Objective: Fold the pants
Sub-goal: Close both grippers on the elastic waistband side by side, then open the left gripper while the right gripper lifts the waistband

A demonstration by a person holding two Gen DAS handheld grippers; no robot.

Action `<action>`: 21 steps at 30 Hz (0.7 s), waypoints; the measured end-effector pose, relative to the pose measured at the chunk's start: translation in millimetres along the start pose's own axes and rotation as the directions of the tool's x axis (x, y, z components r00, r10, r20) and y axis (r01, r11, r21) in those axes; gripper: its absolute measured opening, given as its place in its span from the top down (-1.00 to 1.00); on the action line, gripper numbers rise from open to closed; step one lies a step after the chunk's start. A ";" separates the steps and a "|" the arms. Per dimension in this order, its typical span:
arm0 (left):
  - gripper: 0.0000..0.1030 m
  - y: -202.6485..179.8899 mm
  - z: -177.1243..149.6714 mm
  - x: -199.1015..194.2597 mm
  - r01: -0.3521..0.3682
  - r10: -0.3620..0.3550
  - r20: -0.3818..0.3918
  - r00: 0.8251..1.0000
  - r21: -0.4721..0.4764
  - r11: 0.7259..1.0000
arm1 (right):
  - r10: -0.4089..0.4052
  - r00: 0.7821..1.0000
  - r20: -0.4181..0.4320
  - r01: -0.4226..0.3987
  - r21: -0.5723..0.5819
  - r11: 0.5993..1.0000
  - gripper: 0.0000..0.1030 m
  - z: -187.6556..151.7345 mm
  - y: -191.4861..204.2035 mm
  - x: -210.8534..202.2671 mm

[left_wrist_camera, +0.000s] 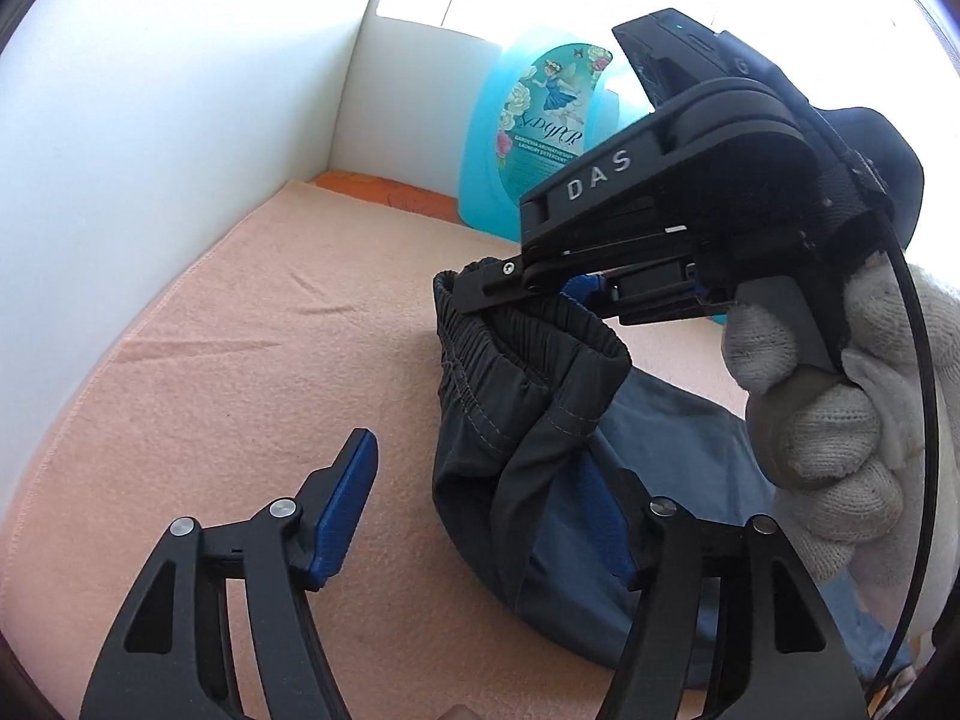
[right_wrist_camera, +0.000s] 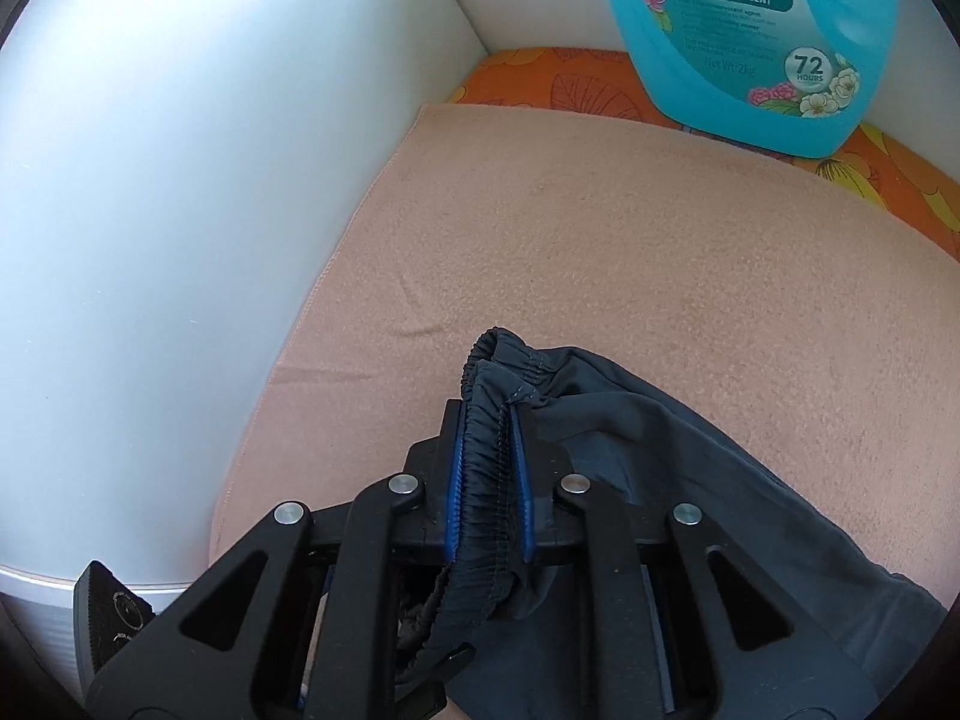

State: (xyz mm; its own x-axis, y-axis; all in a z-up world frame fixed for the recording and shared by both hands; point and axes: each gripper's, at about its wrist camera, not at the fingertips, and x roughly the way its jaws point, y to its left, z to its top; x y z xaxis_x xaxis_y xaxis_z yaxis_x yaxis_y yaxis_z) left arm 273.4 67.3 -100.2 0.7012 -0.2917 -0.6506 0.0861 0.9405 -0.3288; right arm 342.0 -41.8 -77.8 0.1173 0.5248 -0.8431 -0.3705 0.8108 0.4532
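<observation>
Dark grey pants (left_wrist_camera: pixel 540 468) with an elastic waistband (left_wrist_camera: pixel 528 330) lie bunched on a peach towel (left_wrist_camera: pixel 270 360). My right gripper (right_wrist_camera: pixel 489 450) is shut on the waistband (right_wrist_camera: pixel 486 480) and lifts it off the towel; it shows in the left wrist view (left_wrist_camera: pixel 480 288), held by a white-gloved hand (left_wrist_camera: pixel 840 420). My left gripper (left_wrist_camera: pixel 474 516) is open, its blue pads either side of the hanging pants fabric, not closed on it. The rest of the pants (right_wrist_camera: pixel 690 510) trails to the right.
A blue laundry detergent bottle (right_wrist_camera: pixel 738 42) stands at the back on an orange patterned cloth (right_wrist_camera: pixel 570 84); it also shows in the left wrist view (left_wrist_camera: pixel 540 120). White walls (right_wrist_camera: pixel 180 210) close in the left side and the back.
</observation>
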 end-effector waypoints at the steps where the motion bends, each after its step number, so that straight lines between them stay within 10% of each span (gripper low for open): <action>1: -0.27 0.5 2.5 3.0 0.011 -0.011 -0.007 1.000 -0.001 1.000 | 0.011 1.000 0.006 -0.011 0.002 1.000 0.71 -1.9 -0.9 -4.1; 4: -0.19 4.4 8.7 9.5 0.046 -0.046 -0.017 0.999 0.000 0.999 | 0.016 1.000 0.009 -0.016 0.003 1.000 0.71 -3.6 5.6 -4.6; 7: 0.61 0.9 9.2 7.0 0.057 -0.058 0.007 0.998 0.037 0.998 | -0.008 1.000 0.006 0.008 -0.007 1.000 0.71 -4.0 4.7 -7.7; 13: 0.64 -2.0 0.0 -2.6 0.060 -0.063 0.051 0.997 0.056 0.997 | -0.085 0.995 -0.056 0.082 -0.054 0.995 0.02 5.5 14.5 -0.2; 21: 0.68 -30.3 -21.1 -24.0 0.031 -0.050 0.099 0.994 0.184 0.982 | -0.165 0.968 -0.187 0.133 -0.172 0.976 -0.10 8.4 49.6 25.2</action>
State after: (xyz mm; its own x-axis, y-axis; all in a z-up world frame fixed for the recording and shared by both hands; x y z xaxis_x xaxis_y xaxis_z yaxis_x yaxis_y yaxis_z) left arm 239.0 42.1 -89.1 0.7623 -0.3195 -0.5628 0.2365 0.9470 -0.2173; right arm 334.3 13.8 -74.1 0.0019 0.3261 -0.9453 -0.5044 0.8166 0.2807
